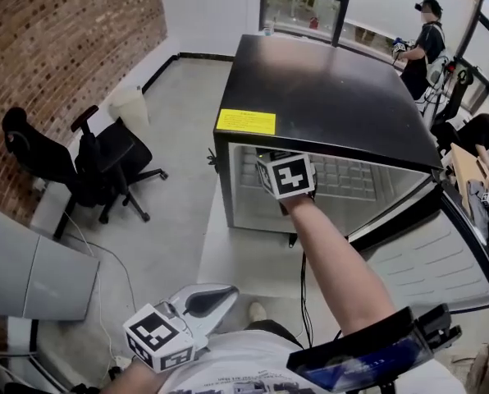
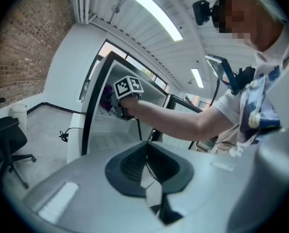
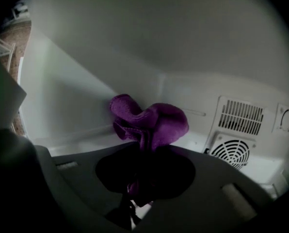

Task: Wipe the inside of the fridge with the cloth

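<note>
**Q:** Left gripper [image 1: 212,300], nearest the viewer: why idle?
**A:** Its jaws meet on nothing. It sits well short of the fridge [image 1: 326,97], probably so the opening is free.

**Q:** What are the largest parts?
**A:** The fridge is a glossy black cabinet with a smooth white lining. Its door [image 1: 441,261], ribbed white inside, stands wide open for access.

**Q:** And the right gripper [image 3: 144,152]?
**A:** It is inside the fridge, jaws clamped on the cloth [image 3: 152,120]. That soft, bunched purple fabric is pinched low, so a wiping pad projects. Whether it touches the fridge wall cannot be told. The smallest part is a round slotted fan grille [image 3: 234,152] on the fridge's back wall.

Office-like room: brick wall [image 1: 72,56], swivel chairs [image 1: 105,167], glass partitions [image 1: 302,6].
</note>
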The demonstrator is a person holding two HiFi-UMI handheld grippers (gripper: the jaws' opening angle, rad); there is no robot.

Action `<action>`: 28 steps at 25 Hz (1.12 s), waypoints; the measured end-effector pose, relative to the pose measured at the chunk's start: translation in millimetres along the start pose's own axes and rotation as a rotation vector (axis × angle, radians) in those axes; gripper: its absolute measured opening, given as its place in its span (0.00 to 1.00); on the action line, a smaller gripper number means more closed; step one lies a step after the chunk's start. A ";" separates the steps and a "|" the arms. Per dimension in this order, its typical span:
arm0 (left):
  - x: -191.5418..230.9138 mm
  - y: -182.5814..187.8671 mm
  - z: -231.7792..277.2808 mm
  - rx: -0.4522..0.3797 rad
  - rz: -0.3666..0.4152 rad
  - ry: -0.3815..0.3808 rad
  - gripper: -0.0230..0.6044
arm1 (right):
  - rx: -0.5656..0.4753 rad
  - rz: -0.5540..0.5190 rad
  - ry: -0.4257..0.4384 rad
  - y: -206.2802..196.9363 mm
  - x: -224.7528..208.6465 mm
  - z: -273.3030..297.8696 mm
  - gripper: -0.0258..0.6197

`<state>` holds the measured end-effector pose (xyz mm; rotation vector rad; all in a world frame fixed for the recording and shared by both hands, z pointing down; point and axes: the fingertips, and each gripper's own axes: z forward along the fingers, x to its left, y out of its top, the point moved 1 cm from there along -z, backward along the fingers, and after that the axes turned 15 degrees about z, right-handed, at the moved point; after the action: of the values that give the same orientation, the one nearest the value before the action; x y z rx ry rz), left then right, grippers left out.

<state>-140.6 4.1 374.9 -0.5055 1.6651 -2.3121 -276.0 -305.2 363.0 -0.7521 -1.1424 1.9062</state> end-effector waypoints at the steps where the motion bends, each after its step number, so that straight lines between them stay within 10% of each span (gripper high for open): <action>1: 0.1 -0.2 -1.7 -0.002 0.001 0.004 0.04 | -0.009 0.029 0.024 1.0 5.6 1.5 0.14; 8: -2.7 -7.6 -10.0 0.030 0.027 -0.008 0.04 | -0.094 0.229 0.087 9.9 -0.5 -16.1 0.14; 20: -10.0 4.5 15.5 -0.008 0.063 -0.086 0.04 | -0.109 -0.075 -0.273 4.2 -125.5 -111.9 0.14; 28: -26.2 8.0 37.3 0.003 0.062 -0.149 0.04 | -0.009 -0.035 -0.398 -32.3 -179.9 -129.0 0.14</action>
<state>-101.3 -20.4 374.6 -0.6005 1.5856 -2.1755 -69.4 -390.5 354.8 -0.3591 -1.3914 2.0783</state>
